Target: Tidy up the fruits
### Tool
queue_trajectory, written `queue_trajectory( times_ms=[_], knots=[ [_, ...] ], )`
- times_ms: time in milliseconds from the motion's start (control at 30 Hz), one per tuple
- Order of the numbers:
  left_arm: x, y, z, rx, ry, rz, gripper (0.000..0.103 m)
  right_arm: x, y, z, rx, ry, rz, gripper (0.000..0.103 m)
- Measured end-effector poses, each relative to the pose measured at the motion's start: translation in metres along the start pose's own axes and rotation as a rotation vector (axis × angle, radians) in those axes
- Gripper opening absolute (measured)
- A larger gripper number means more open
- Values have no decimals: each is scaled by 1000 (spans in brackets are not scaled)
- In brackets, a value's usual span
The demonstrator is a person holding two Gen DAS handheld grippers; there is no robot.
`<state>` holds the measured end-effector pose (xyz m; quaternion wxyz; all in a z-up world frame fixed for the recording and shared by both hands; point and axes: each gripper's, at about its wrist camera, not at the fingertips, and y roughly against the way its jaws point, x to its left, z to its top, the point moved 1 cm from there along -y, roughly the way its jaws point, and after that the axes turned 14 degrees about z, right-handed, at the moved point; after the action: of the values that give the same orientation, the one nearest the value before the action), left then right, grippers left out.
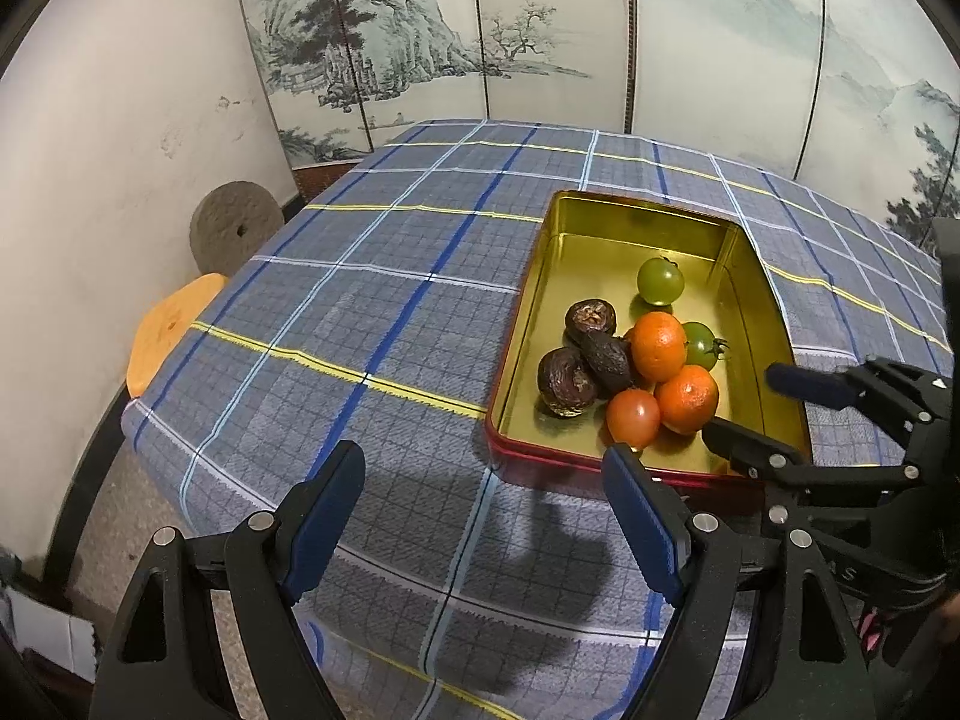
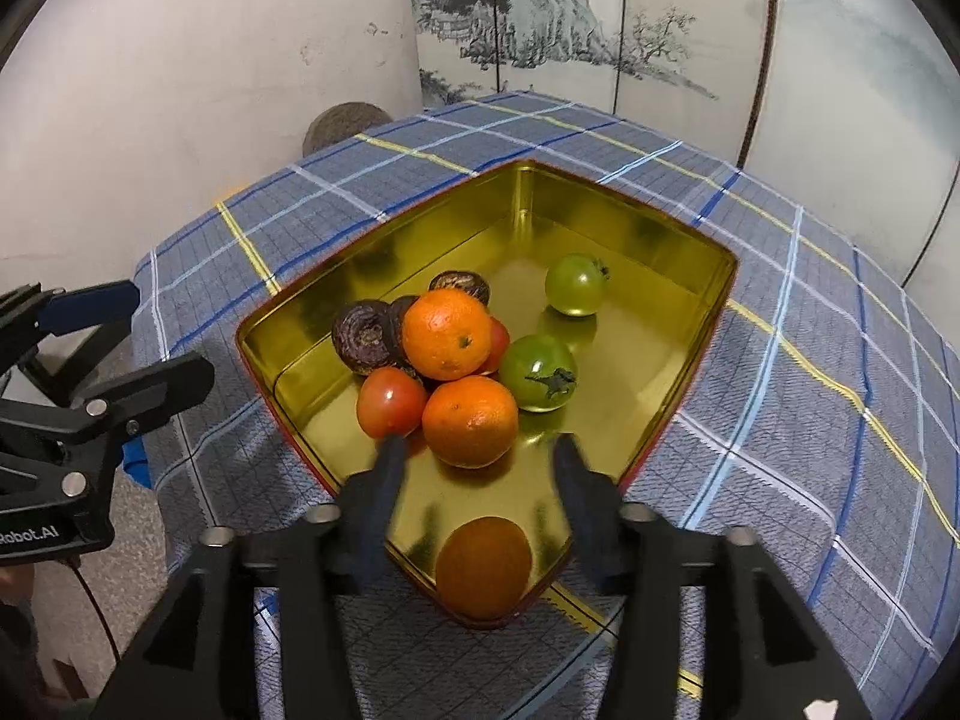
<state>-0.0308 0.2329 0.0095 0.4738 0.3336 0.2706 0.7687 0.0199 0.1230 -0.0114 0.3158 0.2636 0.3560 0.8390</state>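
A gold tin (image 1: 564, 228) (image 2: 660, 240) with a red outside stands on the checked tablecloth. In it lie two oranges (image 1: 658, 346) (image 2: 470, 420), a red tomato (image 1: 632, 416) (image 2: 390, 402), two green tomatoes (image 1: 660, 281) (image 2: 575, 284) and several dark wrinkled fruits (image 1: 565, 381) (image 2: 364, 336). My right gripper (image 2: 474, 453) (image 1: 741, 399) is open and empty, its fingertips just over the tin's near corner, either side of the nearest orange without touching it. My left gripper (image 1: 483, 468) is open and empty above the cloth, left of the tin's near end.
The blue checked cloth (image 1: 372, 312) covers a round table. A painted folding screen (image 1: 480, 30) stands behind it. A round stone disc (image 1: 236, 234) and an orange stool (image 1: 171, 330) sit by the wall at the left.
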Motion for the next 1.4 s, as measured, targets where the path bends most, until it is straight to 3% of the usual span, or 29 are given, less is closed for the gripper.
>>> queue_trajectory(
  times_ms=[133, 267, 433, 500, 1400],
  knots=[
    [0, 1, 0, -1, -2, -1, 82, 2, 10, 0, -17, -4, -1, 67],
    [-3, 3, -1, 1, -11, -8, 82, 3, 25, -4, -42, -19, -20, 89],
    [-10, 7, -3, 7, -20, -13, 82, 0, 36, -12, -43, -53, -26, 93],
    [-14, 9, -4, 7, -28, -15, 82, -1, 38, -17, -29, -72, -29, 100],
    [-35, 18, -5, 18, -49, -25, 82, -1, 40, -37, 18, -135, -11, 102]
  ],
)
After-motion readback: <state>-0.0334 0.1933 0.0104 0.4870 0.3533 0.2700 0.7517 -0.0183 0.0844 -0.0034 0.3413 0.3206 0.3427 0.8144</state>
